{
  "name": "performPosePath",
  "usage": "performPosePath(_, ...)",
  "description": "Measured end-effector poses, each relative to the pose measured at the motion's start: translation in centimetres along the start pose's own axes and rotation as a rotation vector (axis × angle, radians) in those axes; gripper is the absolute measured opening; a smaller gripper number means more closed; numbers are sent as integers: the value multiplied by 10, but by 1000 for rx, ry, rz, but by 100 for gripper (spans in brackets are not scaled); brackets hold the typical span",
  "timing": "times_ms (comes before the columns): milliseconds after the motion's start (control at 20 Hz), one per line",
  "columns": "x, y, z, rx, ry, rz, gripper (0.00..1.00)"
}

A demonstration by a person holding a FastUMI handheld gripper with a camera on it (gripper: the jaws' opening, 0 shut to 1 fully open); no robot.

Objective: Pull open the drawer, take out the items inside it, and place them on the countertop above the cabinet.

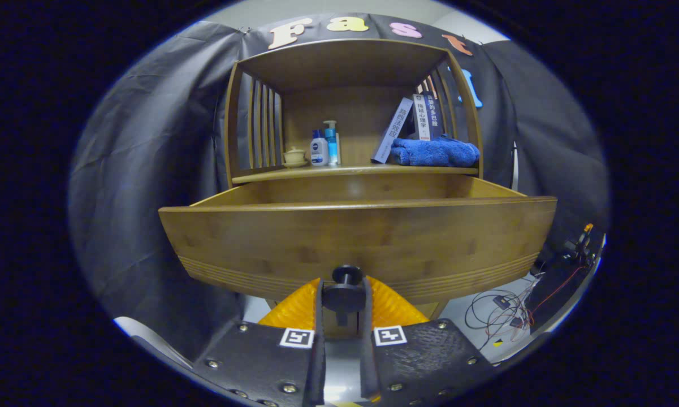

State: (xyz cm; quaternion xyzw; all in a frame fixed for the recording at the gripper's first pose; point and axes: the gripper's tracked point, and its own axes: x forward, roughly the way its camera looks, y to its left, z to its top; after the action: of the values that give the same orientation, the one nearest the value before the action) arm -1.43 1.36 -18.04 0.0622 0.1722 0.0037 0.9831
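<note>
Tongs clamped around drawer knob

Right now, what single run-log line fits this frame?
stage: drawer pulled open | tongs: shut on drawer knob | drawer: out, contents hidden | countertop: towel, bottles, books

The scene is evenly, softly lit from above. Strong fisheye bowing is seen in the brown wooden drawer front. Focus is sharp centrally, softened towards the rim.
</note>
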Motion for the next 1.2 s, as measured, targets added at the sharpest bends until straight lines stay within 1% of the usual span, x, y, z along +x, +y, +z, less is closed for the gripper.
performPosePath(200,-3,-1,-3,-4,21,-14,24)
performPosePath(300,-5,1,-5,20,52,-11,44)
performPosePath(400,-15,-1,5,66,51,-16,63)
performPosePath(500,-22,-13,19,79,50,-64,82)
performPosePath(600,-31,-19,39,47,47,-115,100)
performPosePath(700,-35,-16,60,6,50,-127,100)
performPosePath(850,-35,-6,96,18,61,-117,100)
performPosePath(1000,-16,-13,117,-1,111,-164,100)
performPosePath(1050,-4,-13,125,-9,117,-163,100)
performPosePath(1200,29,-17,125,-26,200,-167,100)
